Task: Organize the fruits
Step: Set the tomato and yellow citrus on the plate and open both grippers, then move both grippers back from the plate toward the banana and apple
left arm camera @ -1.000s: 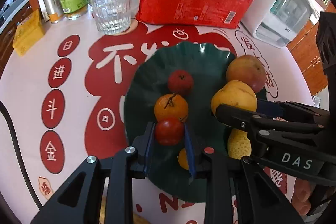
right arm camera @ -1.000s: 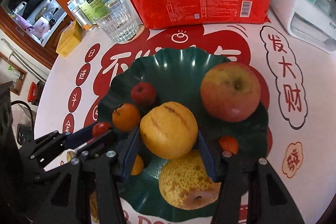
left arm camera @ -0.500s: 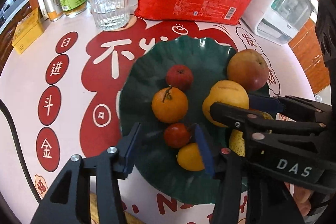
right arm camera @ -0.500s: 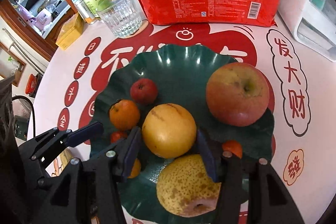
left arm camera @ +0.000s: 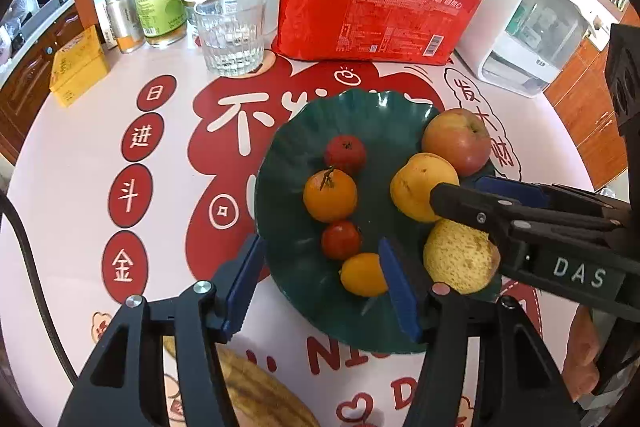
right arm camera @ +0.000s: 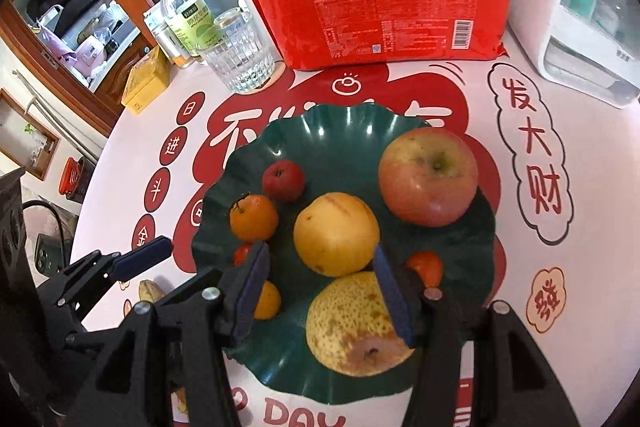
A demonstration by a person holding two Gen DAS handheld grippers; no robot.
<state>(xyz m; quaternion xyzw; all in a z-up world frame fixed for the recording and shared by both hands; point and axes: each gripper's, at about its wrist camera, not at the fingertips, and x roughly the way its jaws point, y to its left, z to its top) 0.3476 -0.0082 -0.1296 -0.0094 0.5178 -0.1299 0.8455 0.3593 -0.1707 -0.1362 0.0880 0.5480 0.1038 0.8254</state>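
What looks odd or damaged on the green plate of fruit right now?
The speckled pear at the near edge of the green plate has a brown patch around its end, which may be a bruise. The remaining fruit sits on the plate and looks intact. Both grippers, left and right, are open and hold nothing.

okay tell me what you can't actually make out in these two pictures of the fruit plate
- Small orange-red fruit: right wrist view, partly behind the right tongs' finger; left wrist view hides it entirely.
- Speckled pear: left wrist view, the other tongs' body covers its right side.
- Tan object near the left tongs: cut off by fingers and frame edge, unidentifiable.
- Bag's fine print: too small.
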